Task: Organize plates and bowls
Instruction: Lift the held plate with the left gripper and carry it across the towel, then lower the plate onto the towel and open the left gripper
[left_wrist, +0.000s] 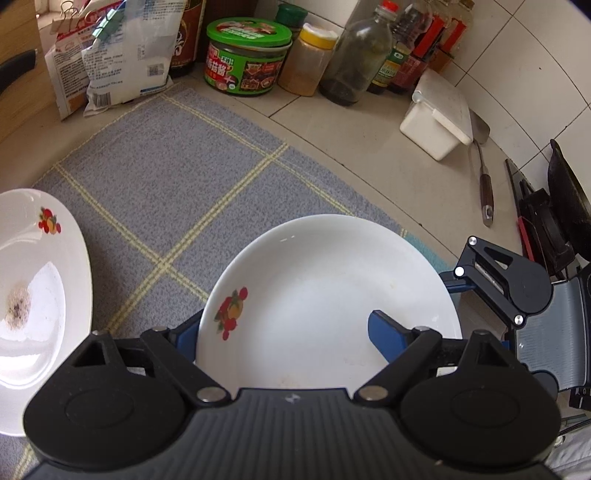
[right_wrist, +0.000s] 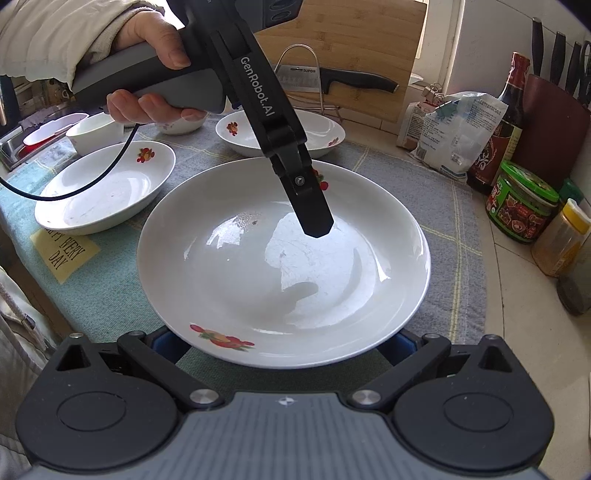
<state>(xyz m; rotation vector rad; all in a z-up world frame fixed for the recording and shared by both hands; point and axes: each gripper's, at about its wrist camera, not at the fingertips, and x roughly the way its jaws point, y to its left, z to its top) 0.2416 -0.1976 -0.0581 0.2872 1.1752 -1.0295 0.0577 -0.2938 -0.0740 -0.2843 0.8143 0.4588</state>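
the left gripper (left_wrist: 284, 332) is seen with its blue fingers spread wide on either side of a white plate (left_wrist: 328, 295); one finger (left_wrist: 388, 338) lies over the plate's inner surface and the other is tucked under the near rim at the left, so the rim appears to be pinched between them, though a firm grip cannot be confirmed from this angle. in the right wrist view the same gripper (right_wrist: 314, 218) is shown reaching down over the plate (right_wrist: 284, 266), its black finger poised above the bowl of the dish. the right gripper (right_wrist: 284, 343) is held wide open, its blue fingers set just outside the plate's near rim at left and right, with nothing clasped.

the plate is found on a grey checked cloth (left_wrist: 166, 177). a second plate (right_wrist: 107, 188) with a fruit motif is placed to the left, a third (right_wrist: 280, 133) behind, and small bowls (right_wrist: 96, 134) further back. a green-lidded jar (left_wrist: 245, 55), a yellow-capped jar (left_wrist: 310, 59), bottles (left_wrist: 354, 55) and a white box (left_wrist: 439, 114) are lined along the tiled counter. a cleaver (right_wrist: 332, 79) is propped against a wooden board (right_wrist: 354, 44).
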